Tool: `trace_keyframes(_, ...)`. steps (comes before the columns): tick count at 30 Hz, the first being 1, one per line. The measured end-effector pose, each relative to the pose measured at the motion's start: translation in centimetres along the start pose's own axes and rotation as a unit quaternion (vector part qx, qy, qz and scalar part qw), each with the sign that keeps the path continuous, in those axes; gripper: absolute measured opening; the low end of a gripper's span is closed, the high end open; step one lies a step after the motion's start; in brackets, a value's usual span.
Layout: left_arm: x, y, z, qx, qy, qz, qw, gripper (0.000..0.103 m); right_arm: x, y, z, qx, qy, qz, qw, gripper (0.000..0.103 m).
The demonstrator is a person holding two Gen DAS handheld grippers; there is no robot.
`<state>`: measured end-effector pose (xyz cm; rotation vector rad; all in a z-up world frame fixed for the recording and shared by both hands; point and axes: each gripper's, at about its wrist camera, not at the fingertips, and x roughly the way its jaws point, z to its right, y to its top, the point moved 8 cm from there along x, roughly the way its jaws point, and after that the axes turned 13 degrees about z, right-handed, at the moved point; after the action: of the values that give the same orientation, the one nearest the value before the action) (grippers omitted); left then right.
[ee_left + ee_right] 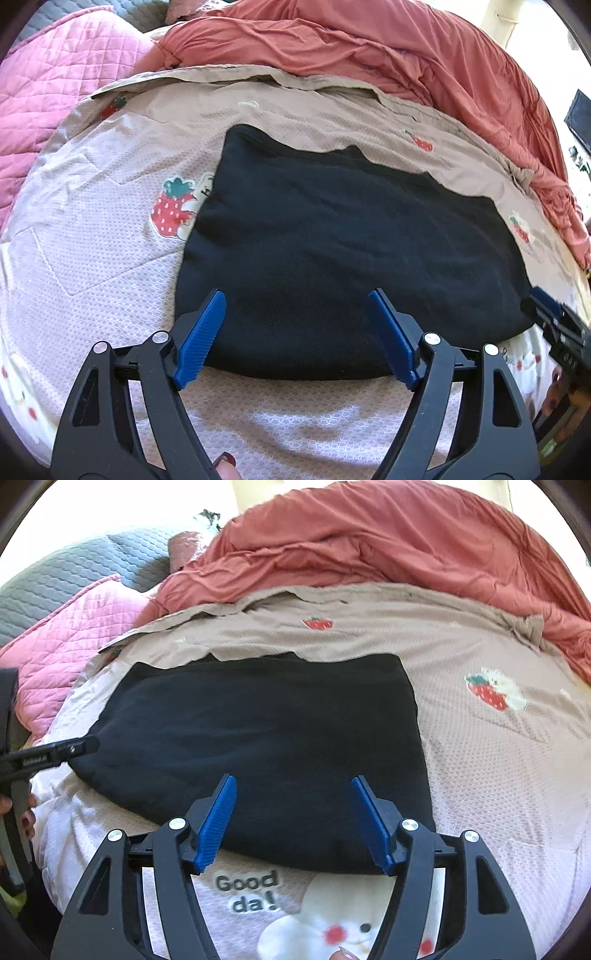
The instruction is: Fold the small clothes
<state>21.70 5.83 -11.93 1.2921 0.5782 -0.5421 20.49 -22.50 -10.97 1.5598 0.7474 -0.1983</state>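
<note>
A black garment (343, 251) lies flat, folded into a rough rectangle, on a beige strawberry-print bed cover (110, 229). My left gripper (297, 295) is open, its blue fingers just above the garment's near left edge. The same garment (258, 738) shows in the right wrist view, where my right gripper (293, 781) is open over its near right edge. The right gripper also shows at the right edge of the left wrist view (554, 317). The left gripper shows at the left edge of the right wrist view (55, 753). Neither holds cloth.
A rumpled coral duvet (388, 48) is piled along the far side of the bed. A pink quilted pillow (55, 96) lies at the far left, with a grey quilted pillow (74, 568) behind it. The cover (498, 760) carries a "Good da!" print (251, 893).
</note>
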Motion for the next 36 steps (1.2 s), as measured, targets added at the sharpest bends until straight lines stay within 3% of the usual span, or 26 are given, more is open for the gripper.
trace_keyframes(3,-0.3,0.6,-0.5,-0.006,0.001,0.004,1.0,0.073,-0.7,0.2,-1.6,-0.017,-0.003,0.012,1.0,0.086)
trace_keyframes(10,-1.5,2.2,-2.1,-0.019,0.008,0.022,0.9996,0.083,-1.3,-0.3,-6.0,-0.052,0.008,0.014,0.999,0.089)
trace_keyframes(14,-1.8,2.8,-3.3,-0.029,0.018,0.026,0.9991,0.093,-1.3,-1.2,-8.2,-0.078,0.01,0.005,0.997,0.089)
trace_keyframes(18,-1.7,3.1,-4.7,-0.029,0.037,0.024,0.9986,0.093,-1.0,-1.6,-10.2,-0.095,0.012,0.0,0.995,0.089)
trace_keyframes(32,-1.4,4.6,-8.5,-0.05,0.038,0.013,0.9979,0.093,0.3,-1.8,-18.0,-0.182,0.034,-0.006,0.983,0.089)
trace_keyframes(36,-1.1,4.6,-10.3,-0.08,0.039,0.003,0.996,0.093,1.7,-2.3,-20.7,-0.214,0.041,-0.013,0.976,0.089)
